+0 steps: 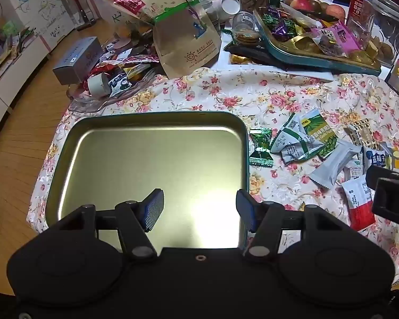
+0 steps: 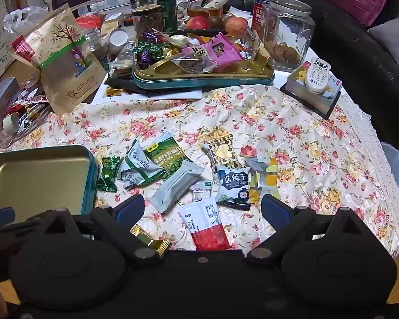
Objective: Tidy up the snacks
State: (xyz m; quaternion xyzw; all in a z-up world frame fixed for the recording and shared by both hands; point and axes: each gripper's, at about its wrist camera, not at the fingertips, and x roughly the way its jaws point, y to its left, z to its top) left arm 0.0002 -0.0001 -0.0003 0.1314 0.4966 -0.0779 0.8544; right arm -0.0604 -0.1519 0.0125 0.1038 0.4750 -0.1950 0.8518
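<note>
So nearest, the left gripper [image 1: 199, 207] is held over an empty tin tray [image 1: 246, 138], jaws spread wide with nothing between them. The right gripper [image 2: 202, 210] is hung over the loose snacks, jaws also released, nothing pinched; a red-and-white sachet [image 2: 207, 228] and a gold candy [image 2: 151, 239] are seen lying on the floral cloth [image 2: 306, 133] between its fingers, untouched.

The tin tray is parked at the near left corner of the counter, gold inside, teal outside, zero snacks in it.

Just right of it the snack pile is spread on the cloth. Counted from the right wrist view: one green twist candy [image 2: 107, 170] right beside the tray wall, one crumpled white-green packet [image 2: 135, 171], one green pea packet [image 2: 170, 159], one grey pillow pack [image 2: 177, 187], one small white hawthorn packet [image 2: 202, 190], one blueberry packet [image 2: 232, 183], one gold heart-print packet [image 2: 222, 154], one yellow-silver packet [image 2: 264, 179]. With the sachet and gold candy that makes ten.

Further back, a second teal tray [image 2: 199, 81] is loaded with wrapped candies and a pink packet [image 2: 218, 51]. A glass jar [image 2: 290, 34] with a few brown lumps at the bottom is stood to its right, and a brown paper bag [image 2: 66, 61] is leaned at the left
</note>
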